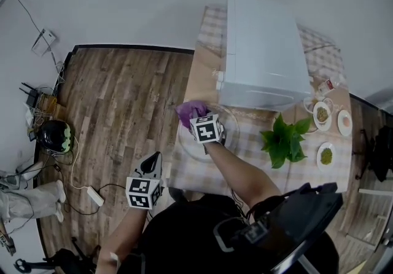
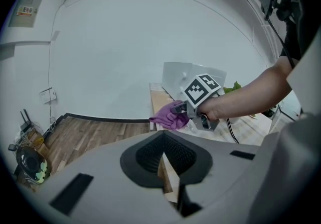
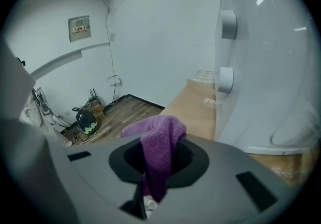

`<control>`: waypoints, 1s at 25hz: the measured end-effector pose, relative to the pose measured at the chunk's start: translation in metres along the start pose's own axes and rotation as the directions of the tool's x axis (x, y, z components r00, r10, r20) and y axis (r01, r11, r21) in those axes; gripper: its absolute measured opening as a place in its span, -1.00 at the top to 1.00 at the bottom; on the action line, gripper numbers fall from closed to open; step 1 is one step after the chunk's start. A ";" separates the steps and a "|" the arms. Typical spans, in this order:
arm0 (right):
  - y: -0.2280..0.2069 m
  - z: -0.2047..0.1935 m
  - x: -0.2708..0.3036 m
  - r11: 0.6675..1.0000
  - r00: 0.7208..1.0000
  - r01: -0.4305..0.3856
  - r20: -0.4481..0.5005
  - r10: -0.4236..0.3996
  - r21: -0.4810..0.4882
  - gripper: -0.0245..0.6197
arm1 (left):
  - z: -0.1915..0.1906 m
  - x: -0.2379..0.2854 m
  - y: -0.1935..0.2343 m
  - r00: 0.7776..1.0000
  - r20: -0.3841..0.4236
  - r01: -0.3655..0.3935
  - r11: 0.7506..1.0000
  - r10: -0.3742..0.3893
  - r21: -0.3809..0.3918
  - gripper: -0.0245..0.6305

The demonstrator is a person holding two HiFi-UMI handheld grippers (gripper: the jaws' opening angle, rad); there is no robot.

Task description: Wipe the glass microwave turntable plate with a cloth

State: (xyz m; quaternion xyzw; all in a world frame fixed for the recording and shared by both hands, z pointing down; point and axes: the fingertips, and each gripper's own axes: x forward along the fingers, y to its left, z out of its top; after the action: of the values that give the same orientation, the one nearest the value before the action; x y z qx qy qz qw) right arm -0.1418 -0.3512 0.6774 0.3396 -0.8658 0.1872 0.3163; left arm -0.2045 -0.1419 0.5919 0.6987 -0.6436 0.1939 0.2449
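The glass turntable plate [image 1: 231, 121] lies on the checked tablecloth in front of the white microwave [image 1: 264, 51]. My right gripper [image 1: 195, 119] hangs over the plate's left part, shut on a purple cloth [image 1: 190, 109]. The right gripper view shows that cloth [image 3: 159, 140] bunched between the jaws and hiding their tips, with the microwave [image 3: 271, 67] close on the right. My left gripper [image 1: 153, 162] hovers off the table's left edge above the floor, jaws together with nothing in them. From the left gripper [image 2: 163, 140] I see the cloth [image 2: 168, 116] and the person's forearm.
A potted green plant [image 1: 284, 139] stands right of the plate, with small dishes of food [image 1: 322, 113] [image 1: 326, 155] beyond it. On the wooden floor at the left lie a helmet [image 1: 55, 136], a power strip [image 1: 93, 194] and cables.
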 end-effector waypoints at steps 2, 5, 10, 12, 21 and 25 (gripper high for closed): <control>-0.007 -0.004 -0.001 1.000 1.000 0.010 -0.007 -0.010 0.009 0.74 | 0.002 0.004 -0.006 1.000 -0.001 0.016 1.000 -0.016 0.015 0.90; -0.020 -0.010 -0.005 0.999 1.000 0.029 -0.010 -0.029 0.020 0.74 | 0.002 0.009 -0.013 1.000 -0.005 0.030 0.999 -0.030 0.022 0.90; -0.037 -0.019 -0.015 0.998 0.998 0.061 -0.012 -0.060 0.025 0.74 | -0.002 0.010 -0.025 0.998 -0.017 0.058 0.997 -0.058 0.041 0.90; -0.043 -0.023 -0.017 0.997 0.997 0.073 -0.014 -0.072 0.037 0.74 | -0.002 0.010 -0.027 0.998 -0.019 0.066 0.997 -0.066 0.050 0.90; -0.079 -0.037 -0.037 0.987 0.990 0.141 -0.015 -0.140 0.081 0.74 | 0.001 0.015 -0.046 0.993 -0.016 0.116 0.990 -0.115 0.076 0.90; -0.090 -0.042 -0.046 0.982 0.987 0.163 -0.013 -0.163 0.096 0.74 | 0.003 0.018 -0.051 0.991 -0.013 0.133 0.987 -0.132 0.088 0.90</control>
State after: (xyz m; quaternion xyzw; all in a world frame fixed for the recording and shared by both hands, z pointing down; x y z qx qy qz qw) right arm -0.0343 -0.3700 0.6874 0.4236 -0.8242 0.2033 0.3162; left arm -0.1520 -0.1552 0.5950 0.7495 -0.5856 0.2079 0.2281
